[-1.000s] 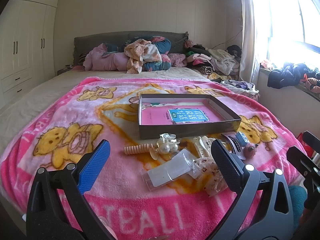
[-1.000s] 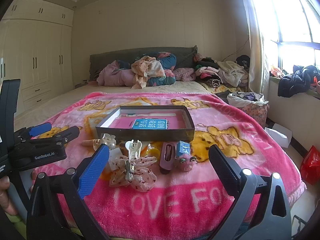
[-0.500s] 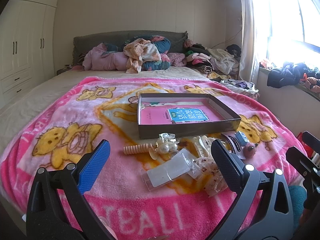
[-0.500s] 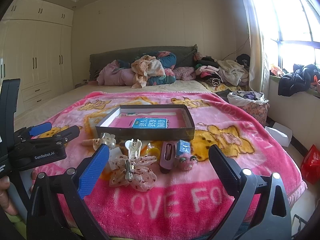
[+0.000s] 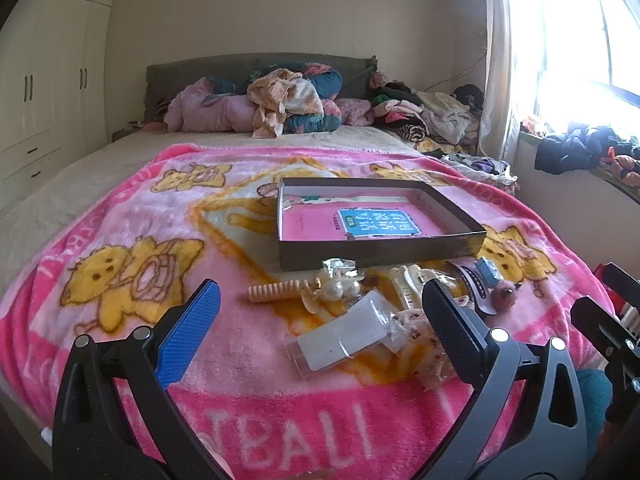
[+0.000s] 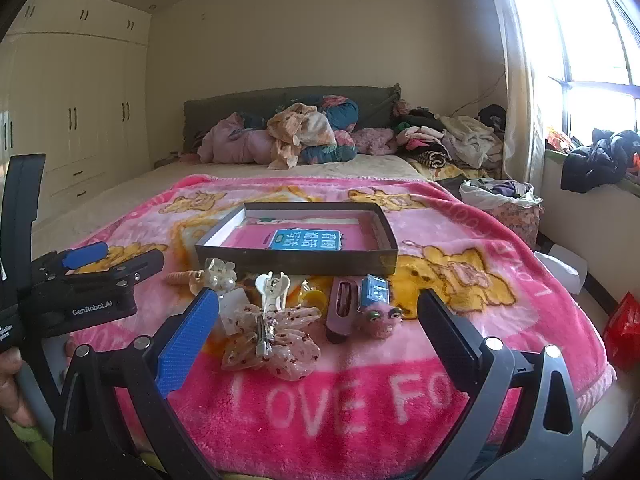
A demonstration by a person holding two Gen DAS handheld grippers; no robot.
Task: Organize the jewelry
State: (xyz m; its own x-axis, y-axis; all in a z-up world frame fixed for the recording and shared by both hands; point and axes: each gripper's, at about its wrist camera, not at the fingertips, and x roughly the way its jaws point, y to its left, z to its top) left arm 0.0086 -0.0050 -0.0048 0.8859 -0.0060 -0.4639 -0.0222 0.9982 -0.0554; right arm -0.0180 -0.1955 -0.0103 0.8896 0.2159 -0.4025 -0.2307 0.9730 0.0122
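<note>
A shallow dark box (image 5: 384, 249) (image 6: 296, 257) with a pink and blue card inside lies on the pink blanket. Hair accessories are strewn in front of it: an orange spiral tie (image 5: 272, 291), a pearl clip (image 5: 334, 286), a clear plastic packet (image 5: 340, 338), a cream claw clip (image 6: 272, 290), a spotted bow clip (image 6: 272, 338), a mauve clip (image 6: 342, 308) and a pink pig figure (image 6: 378, 312). My left gripper (image 5: 320, 328) hovers open before the packet. My right gripper (image 6: 318, 330) hovers open above the bow and mauve clip. Neither holds anything.
Piled clothes and pillows (image 5: 288, 104) fill the head of the bed. More clothes heap along the right side (image 6: 460, 136) and the windowsill (image 6: 596, 160). White wardrobes (image 6: 80, 120) line the left wall. A hand (image 6: 10, 364) holds the left gripper's body (image 6: 80, 296).
</note>
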